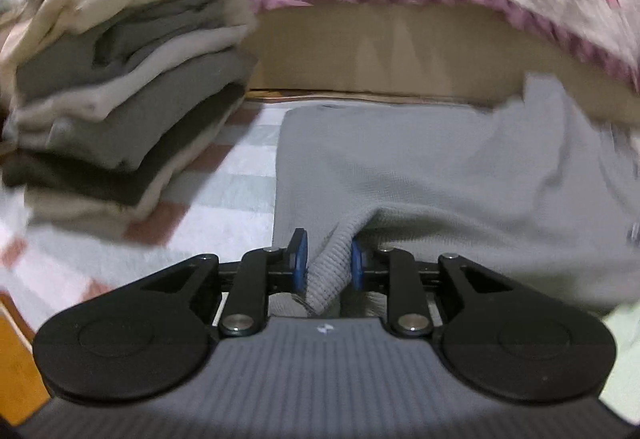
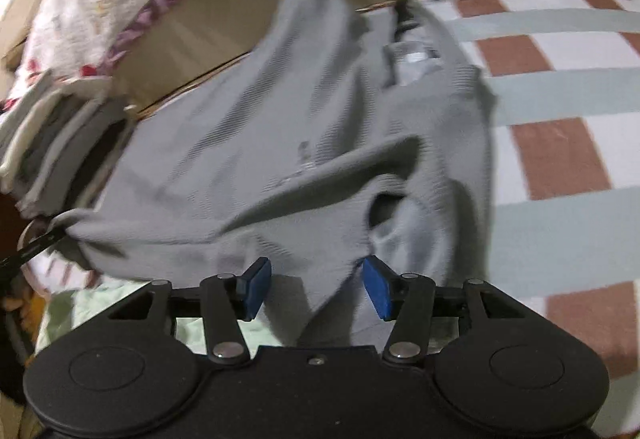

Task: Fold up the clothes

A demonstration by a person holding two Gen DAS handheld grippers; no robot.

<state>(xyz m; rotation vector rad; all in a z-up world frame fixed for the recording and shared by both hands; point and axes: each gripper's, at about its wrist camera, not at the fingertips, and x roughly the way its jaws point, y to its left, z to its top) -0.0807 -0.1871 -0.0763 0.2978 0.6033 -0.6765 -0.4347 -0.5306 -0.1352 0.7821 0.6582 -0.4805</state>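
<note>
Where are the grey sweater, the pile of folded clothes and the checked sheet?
grey sweater (image 1: pixel 420 167), left wrist view, its flat middle.
pile of folded clothes (image 1: pixel 120 87), left wrist view, its folded edges.
checked sheet (image 2: pixel 560 99), right wrist view, a bare stripe.

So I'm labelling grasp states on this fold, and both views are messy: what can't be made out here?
- Left claw, left wrist view: ribbed hem of the grey sweater lies between the pads; contact unclear.
- Right claw, right wrist view: fabric hangs between spread pads; its end is hidden behind the claw body.
- Folded stack: blurred, item count unclear.
- Dark object on the sweater: too blurred to identify.
</note>
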